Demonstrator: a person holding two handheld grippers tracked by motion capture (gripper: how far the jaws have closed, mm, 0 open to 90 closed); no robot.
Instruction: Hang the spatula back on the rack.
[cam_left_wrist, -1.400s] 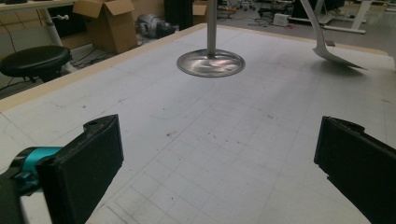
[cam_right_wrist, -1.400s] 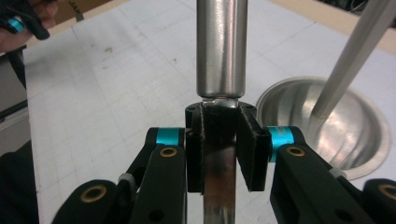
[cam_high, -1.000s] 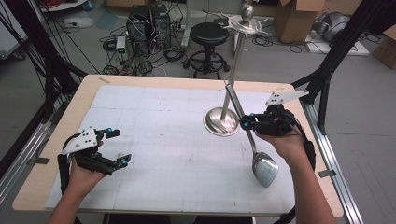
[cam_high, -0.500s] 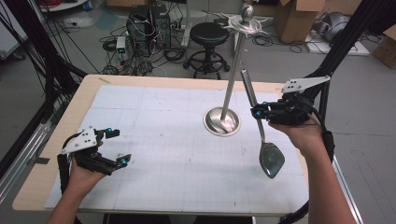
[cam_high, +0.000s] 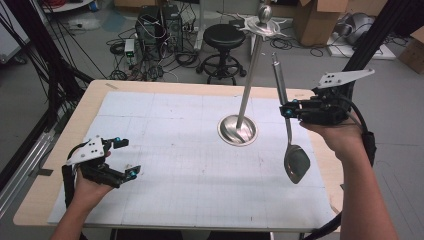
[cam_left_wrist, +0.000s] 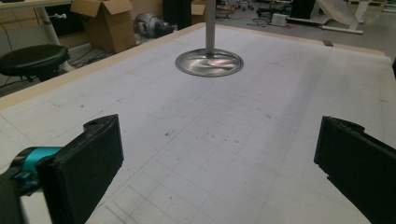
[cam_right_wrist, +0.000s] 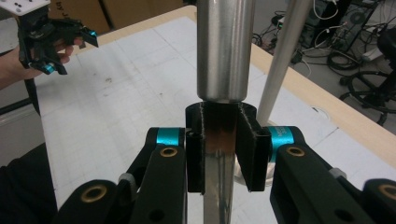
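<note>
Pinching a long metal ladle (cam_high: 289, 131) by the middle of its handle, the right gripper (cam_high: 290, 111) is held up above the right edge of the table (cam_high: 165, 88), its jaws pressed against the shaft from both sides. In the right gripper view the black pads close on the flat, shiny part of the handle, and the thicker round end of the ladle (cam_right_wrist: 225, 46) rises straight up out of the right gripper (cam_right_wrist: 223, 149). From the high view the ladle hangs nearly upright: its long axis runs top to bottom with a slight lean, the thick handle end pointing up and away from the person, the bowl pointing down toward the white gridded mat (cam_high: 170, 145) near the table's right edge. The bowl appears to be off the surface. A hand holds the gripper from the right, with a black cable trailing down the forearm.

Just to the left of the ladle stands a tall metal stand (cam_high: 247, 95), a thin pole rising from a round shiny base on the mat to a ball top. In the right gripper view its pole (cam_right_wrist: 282, 56) slants close beside the ladle handle without touching it.

Well apart, at the near left of the mat, the left gripper (cam_high: 122, 157) rests low in the other hand with its jaws spread wide and nothing between them. In the left gripper view its two black pads (cam_left_wrist: 95, 163) frame bare mat, with the stand's base (cam_left_wrist: 209, 62) farther off.
</note>
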